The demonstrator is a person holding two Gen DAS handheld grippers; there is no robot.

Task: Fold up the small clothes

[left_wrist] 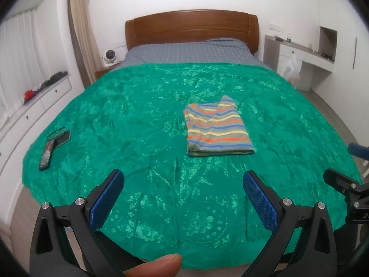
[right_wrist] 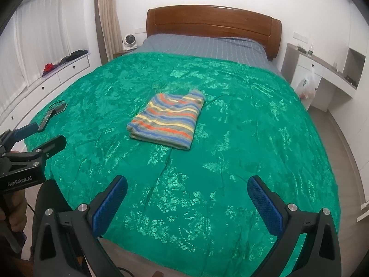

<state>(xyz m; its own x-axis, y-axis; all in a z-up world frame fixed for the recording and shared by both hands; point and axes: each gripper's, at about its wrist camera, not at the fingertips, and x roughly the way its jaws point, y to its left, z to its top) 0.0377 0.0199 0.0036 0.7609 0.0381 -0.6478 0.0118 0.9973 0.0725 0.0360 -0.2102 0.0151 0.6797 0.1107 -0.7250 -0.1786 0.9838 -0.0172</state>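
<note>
Green patterned bedspread [left_wrist: 138, 115] is spread over a bed with a wooden headboard [left_wrist: 191, 26]. At 9 o'clock in the left view, two dark flat items [left_wrist: 54, 144] are too blurred to be identified. Folded into a neat rectangle, the striped garment [left_wrist: 216, 129] is seen at the middle of the bedspread, banded in orange, yellow, blue and grey. Both the left gripper [left_wrist: 183, 184] and right gripper [right_wrist: 187, 190] are held with fingers wide apart, nothing between them, well short of the garment.

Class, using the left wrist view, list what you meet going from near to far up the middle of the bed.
Left gripper → green bedspread → folded striped garment → grey checked sheet → wooden headboard.
</note>
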